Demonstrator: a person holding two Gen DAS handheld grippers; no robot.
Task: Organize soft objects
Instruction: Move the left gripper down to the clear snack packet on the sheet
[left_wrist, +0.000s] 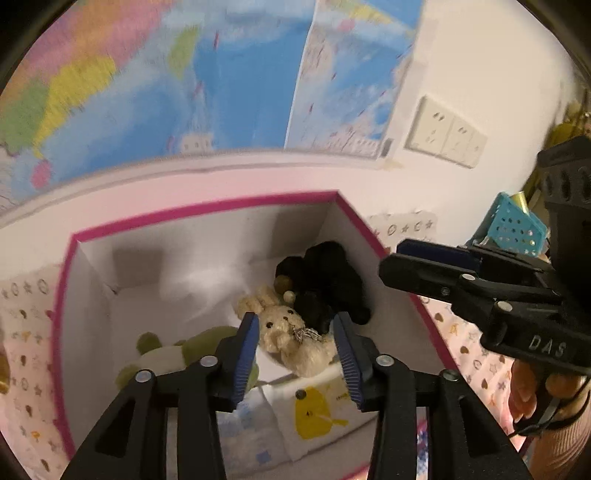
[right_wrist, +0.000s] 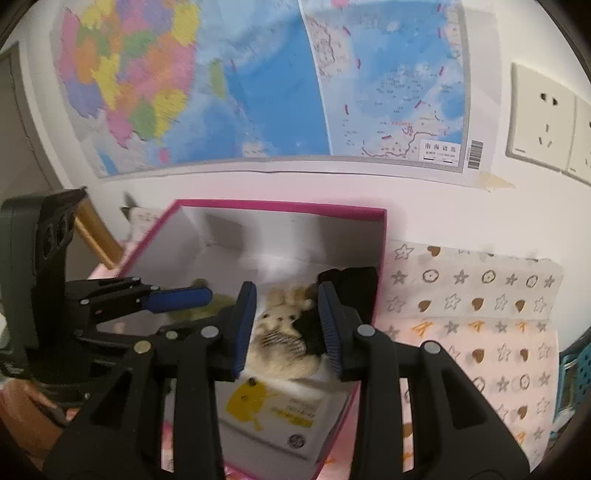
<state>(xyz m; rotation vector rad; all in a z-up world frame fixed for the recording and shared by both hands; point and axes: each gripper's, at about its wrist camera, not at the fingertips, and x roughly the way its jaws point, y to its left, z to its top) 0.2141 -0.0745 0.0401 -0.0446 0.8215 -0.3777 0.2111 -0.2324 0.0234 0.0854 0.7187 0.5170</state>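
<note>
A white box with a magenta rim (left_wrist: 207, 212) (right_wrist: 280, 205) stands against the wall. Inside lie a cream plush bunny (left_wrist: 291, 339) (right_wrist: 280, 332), a black plush toy (left_wrist: 325, 280) (right_wrist: 351, 288), a green and white plush (left_wrist: 173, 354) and a white tissue pack with a yellow figure (left_wrist: 317, 410) (right_wrist: 266, 406). My left gripper (left_wrist: 295, 354) is open and empty above the box, over the bunny. My right gripper (right_wrist: 286, 328) is open and empty above the box too. The right gripper shows at the right of the left wrist view (left_wrist: 391, 262).
A patterned pink and white cloth (right_wrist: 480, 325) covers the surface around the box. A map (right_wrist: 258, 85) and wall sockets (right_wrist: 543, 118) are on the wall behind. A teal perforated basket (left_wrist: 513, 225) stands to the right.
</note>
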